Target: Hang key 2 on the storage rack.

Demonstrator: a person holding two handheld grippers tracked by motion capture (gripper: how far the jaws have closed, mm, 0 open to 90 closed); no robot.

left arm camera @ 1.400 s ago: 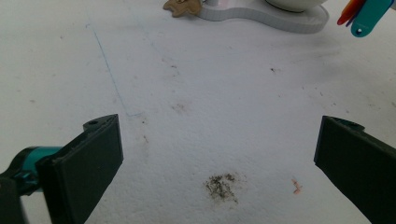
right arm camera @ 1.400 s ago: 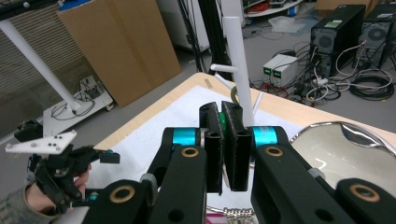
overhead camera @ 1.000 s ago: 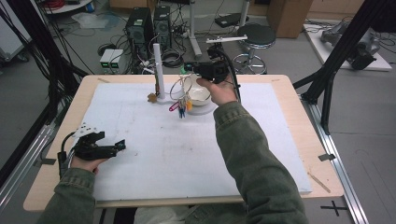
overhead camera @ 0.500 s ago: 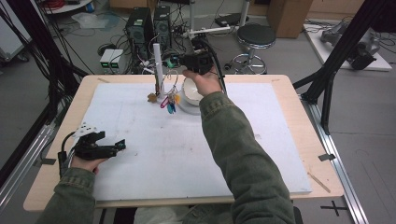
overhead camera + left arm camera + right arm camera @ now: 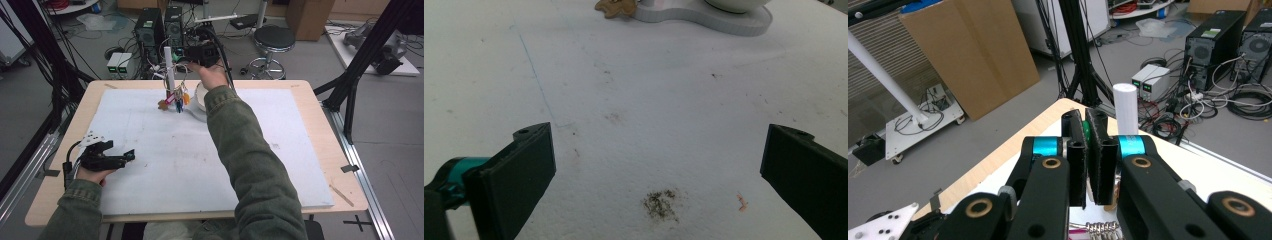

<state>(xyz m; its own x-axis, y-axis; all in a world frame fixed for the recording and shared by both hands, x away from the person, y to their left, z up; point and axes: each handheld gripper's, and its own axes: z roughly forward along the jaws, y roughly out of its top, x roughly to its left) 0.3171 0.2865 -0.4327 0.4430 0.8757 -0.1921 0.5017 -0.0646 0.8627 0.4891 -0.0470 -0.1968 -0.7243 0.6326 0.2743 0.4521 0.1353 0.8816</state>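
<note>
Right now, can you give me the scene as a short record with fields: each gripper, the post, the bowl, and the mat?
left gripper: jaws wide open, low over the mat, near left, holding nothing
right gripper: jaws nearly closed on something green, beside the post top
post: white, upright, coloured tags hanging at its base
bowl: white, right of the post
mat: white, stained

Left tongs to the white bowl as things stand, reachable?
Probably yes. The left tongs sit open, low over the white mat, with bare mat running up to the white bowl. The right forearm beside the bowl may crowd the approach.
</note>
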